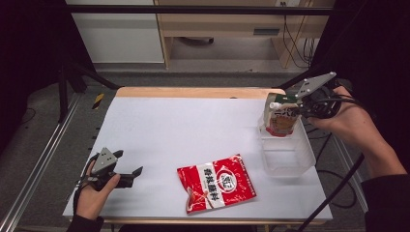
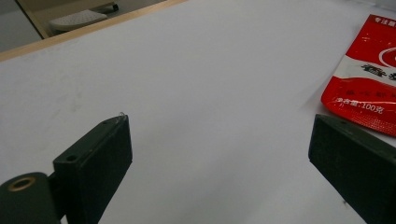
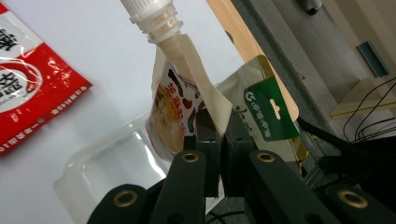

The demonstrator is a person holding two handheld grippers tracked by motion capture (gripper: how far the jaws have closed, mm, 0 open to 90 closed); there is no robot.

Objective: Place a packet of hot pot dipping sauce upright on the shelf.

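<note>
A spouted drink pouch with a white cap hangs over the far end of a clear plastic container at the table's right side. My right gripper is shut on the pouch's upper edge; in the right gripper view the jaws pinch the pouch just below the spout, above the container. A red seasoning sachet lies flat near the table's front middle. My left gripper rests open near the front left corner, with nothing between its fingers; the red sachet lies off to one side of it.
A white sheet covers the table, with a wooden strip along the far edge. Behind the pouch is a packet with a green hang tab. Cables trail off the right side. Black frame bars stand at both back corners.
</note>
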